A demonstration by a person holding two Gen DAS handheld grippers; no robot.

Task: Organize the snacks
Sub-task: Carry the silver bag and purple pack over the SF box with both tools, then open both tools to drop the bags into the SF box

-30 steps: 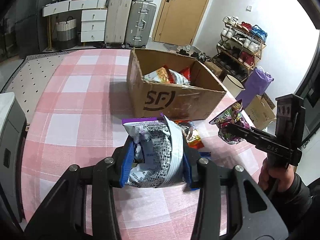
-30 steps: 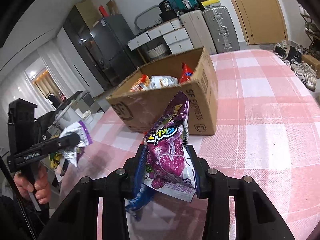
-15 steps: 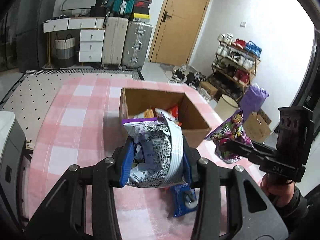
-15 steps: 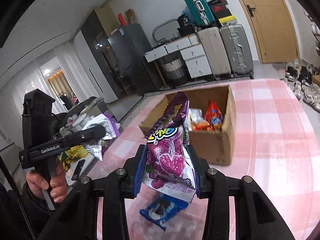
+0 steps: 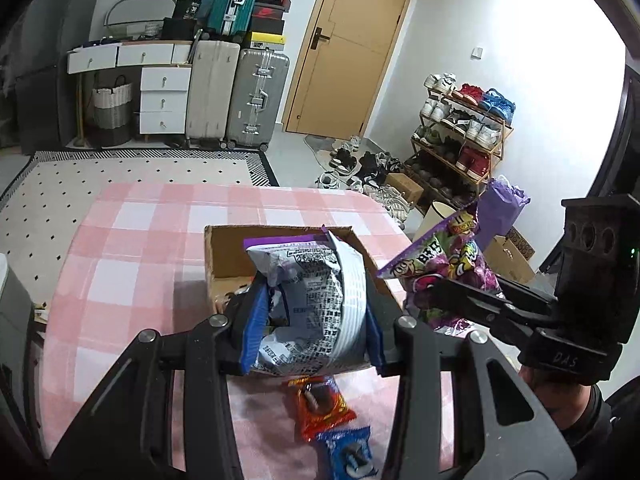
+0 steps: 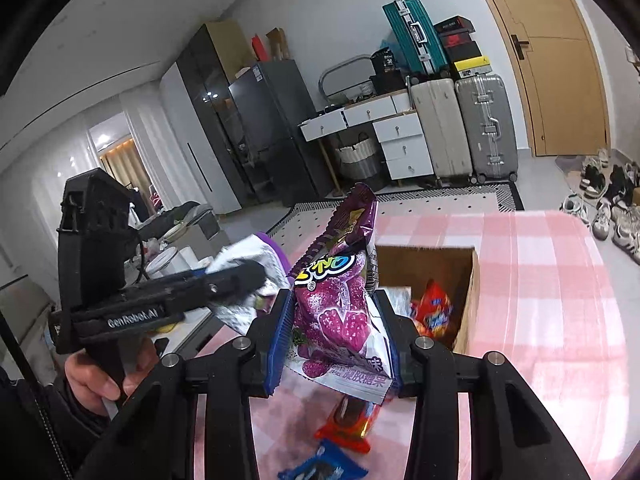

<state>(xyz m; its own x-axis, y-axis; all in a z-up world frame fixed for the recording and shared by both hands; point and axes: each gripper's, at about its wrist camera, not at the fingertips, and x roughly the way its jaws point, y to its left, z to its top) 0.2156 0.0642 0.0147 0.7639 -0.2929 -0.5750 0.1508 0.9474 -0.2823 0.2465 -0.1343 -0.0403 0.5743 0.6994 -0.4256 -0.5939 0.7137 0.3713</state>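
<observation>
I've lifted both packets higher: left gripper (image 5: pixel 312 320) clamps the white packet (image 5: pixel 316 300), right gripper (image 6: pixel 334 340) the purple candy bag (image 6: pixel 340 304), both now over the box (image 6: pixel 466 308), ready to drop.

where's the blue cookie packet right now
The blue cookie packet lies flat on the pink checked tablecloth, low in both wrist views, just nearer than the red snack packet and in front of the cardboard box.
</observation>
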